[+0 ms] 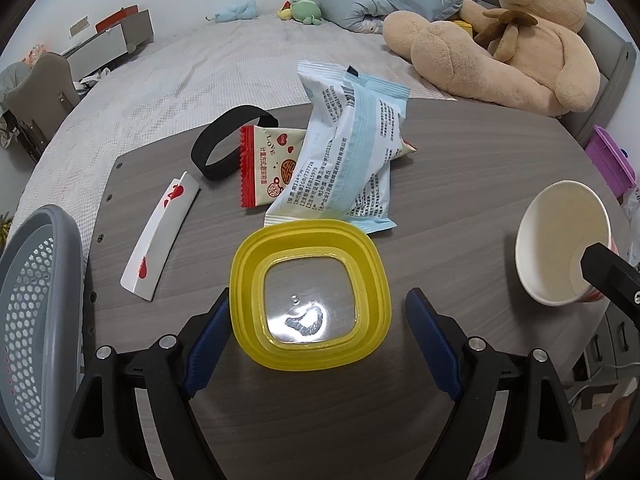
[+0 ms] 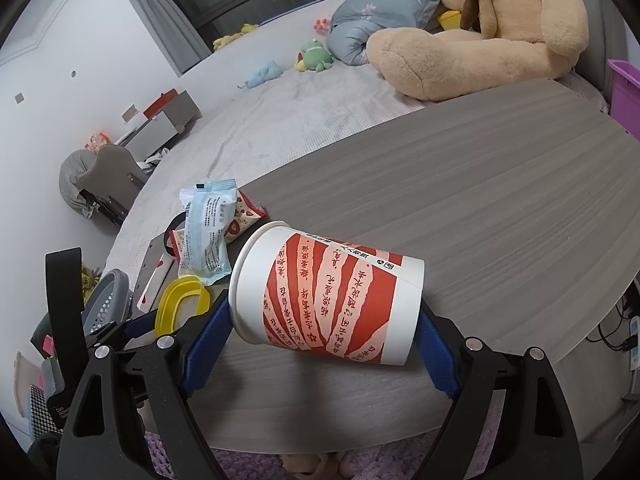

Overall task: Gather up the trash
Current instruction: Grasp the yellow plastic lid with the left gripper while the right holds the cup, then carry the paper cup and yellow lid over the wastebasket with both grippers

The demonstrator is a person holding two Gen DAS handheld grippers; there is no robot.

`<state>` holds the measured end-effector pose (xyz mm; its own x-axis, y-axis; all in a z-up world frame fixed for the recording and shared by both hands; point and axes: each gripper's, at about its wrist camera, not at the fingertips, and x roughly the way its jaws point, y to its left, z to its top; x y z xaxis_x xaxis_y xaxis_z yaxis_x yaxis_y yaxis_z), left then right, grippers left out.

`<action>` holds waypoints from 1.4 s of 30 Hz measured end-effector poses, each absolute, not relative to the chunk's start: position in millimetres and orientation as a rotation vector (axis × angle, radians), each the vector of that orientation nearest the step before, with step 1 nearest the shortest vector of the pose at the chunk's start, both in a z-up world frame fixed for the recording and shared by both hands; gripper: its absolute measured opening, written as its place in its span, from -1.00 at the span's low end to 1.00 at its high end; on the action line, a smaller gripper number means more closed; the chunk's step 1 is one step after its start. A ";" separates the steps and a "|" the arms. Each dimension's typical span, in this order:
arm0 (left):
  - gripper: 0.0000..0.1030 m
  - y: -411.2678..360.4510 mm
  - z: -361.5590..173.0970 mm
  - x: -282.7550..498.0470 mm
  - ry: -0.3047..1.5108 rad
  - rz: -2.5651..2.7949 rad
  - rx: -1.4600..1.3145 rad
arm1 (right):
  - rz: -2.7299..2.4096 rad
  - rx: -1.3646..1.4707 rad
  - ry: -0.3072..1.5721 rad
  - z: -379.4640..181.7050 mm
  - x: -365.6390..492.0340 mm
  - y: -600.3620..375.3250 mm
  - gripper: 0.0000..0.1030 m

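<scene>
- The left gripper (image 1: 316, 328) stands spread around a square yellow plastic lid (image 1: 310, 294) on the grey wood-grain table (image 1: 460, 184), its right pad apart from it.
- The right gripper (image 2: 324, 332) pinches a red-and-white paper cup (image 2: 332, 300) lying sideways.

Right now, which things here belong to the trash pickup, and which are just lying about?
For the job: yellow lid, paper cup, blue packet, red candy wrapper, torn strip, grey basket.

Lying about: black band, teddy bear, quilt, green plush frog.
</scene>
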<state>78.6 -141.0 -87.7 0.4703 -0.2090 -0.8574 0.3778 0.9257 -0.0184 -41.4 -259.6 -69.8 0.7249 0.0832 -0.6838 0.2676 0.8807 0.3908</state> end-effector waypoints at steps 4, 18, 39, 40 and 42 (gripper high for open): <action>0.34 -140.1 -87.1 78.3 1.018 -0.361 0.182 | -0.103 0.490 0.758 -69.6 -41.5 -259.9 0.60; 0.32 -123.7 -66.5 61.8 0.969 -0.364 0.157 | -0.104 0.487 0.749 -64.5 -46.4 -256.7 0.60; 0.32 -67.5 -18.4 30.0 0.839 -0.336 0.093 | -0.060 0.421 0.723 -39.2 -50.3 -223.2 0.60; 0.32 -64.6 -17.2 29.3 0.834 -0.334 0.090 | -0.056 0.417 0.722 -37.9 -49.3 -220.5 0.60; 0.32 -58.7 -14.2 27.4 0.825 -0.329 0.084 | -0.048 0.409 0.720 -35.3 -47.8 -214.5 0.60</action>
<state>27.4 -58.7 -14.2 0.6307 -0.2549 -0.7329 0.3194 0.9461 -0.0542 -47.8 -214.5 -35.3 0.7539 0.0964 -0.6499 0.1820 0.9198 0.3476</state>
